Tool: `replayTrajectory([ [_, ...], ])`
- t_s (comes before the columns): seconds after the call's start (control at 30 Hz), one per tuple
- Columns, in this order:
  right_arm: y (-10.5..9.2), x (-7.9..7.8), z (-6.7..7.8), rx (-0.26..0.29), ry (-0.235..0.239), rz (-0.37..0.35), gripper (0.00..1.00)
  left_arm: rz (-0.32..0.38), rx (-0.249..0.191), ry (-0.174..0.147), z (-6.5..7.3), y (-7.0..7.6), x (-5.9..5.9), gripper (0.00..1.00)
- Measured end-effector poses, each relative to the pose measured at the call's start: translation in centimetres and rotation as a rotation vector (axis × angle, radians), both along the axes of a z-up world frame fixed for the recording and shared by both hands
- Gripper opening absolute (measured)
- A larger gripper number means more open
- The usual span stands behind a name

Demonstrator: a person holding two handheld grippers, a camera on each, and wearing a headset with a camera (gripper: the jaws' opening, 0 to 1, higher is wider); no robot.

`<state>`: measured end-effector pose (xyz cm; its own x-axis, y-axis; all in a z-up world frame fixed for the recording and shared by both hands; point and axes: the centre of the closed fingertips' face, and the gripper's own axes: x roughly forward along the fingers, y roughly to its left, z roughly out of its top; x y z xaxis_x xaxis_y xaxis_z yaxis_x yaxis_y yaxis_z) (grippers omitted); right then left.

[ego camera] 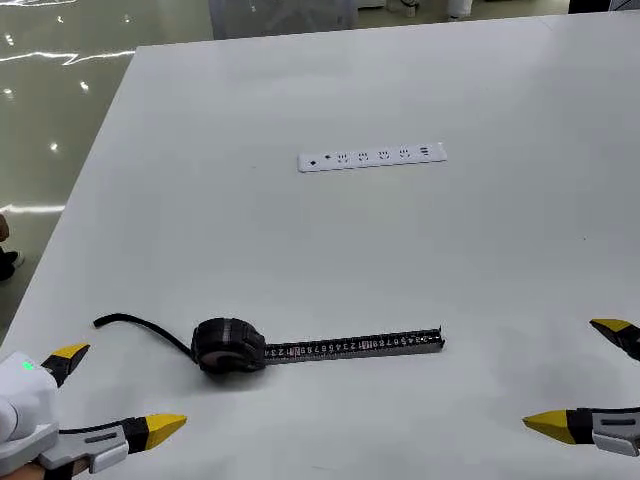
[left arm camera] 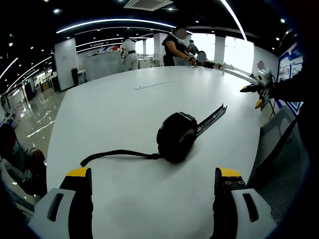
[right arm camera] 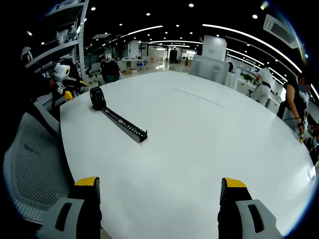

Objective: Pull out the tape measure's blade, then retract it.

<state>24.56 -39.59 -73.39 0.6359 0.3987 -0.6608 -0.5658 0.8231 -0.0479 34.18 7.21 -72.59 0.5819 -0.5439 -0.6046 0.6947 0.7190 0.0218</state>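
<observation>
A black tape measure lies on the white table, its blade drawn out to the right and its black wrist strap trailing left. In the left gripper view the case sits just ahead of the jaws with the blade running away. My left gripper stands open at the lower left, short of the case. My right gripper stands open at the lower right, apart from the blade tip. Nothing is held.
A white power strip lies flat near the table's middle. People stand at the far side of the table. A mesh chair is beside the near edge. Glossy floor lies past the left edge.
</observation>
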Motion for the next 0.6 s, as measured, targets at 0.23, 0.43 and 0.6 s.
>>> replayTrajectory([
  [0.23,-0.1,-0.8,-0.1,0.013,-0.009,0.017,0.99,0.019,-0.011,-0.010,0.1,0.6,-0.2,0.99],
  [0.43,-0.3,-1.5,-0.1,0.020,0.011,0.022,0.99,0.007,-0.002,-0.011,0.1,0.7,-0.4,0.99],
  [0.6,-0.3,-1.7,-0.1,0.018,0.017,0.024,0.99,0.003,-0.009,0.011,0.0,0.8,-0.5,0.99],
])
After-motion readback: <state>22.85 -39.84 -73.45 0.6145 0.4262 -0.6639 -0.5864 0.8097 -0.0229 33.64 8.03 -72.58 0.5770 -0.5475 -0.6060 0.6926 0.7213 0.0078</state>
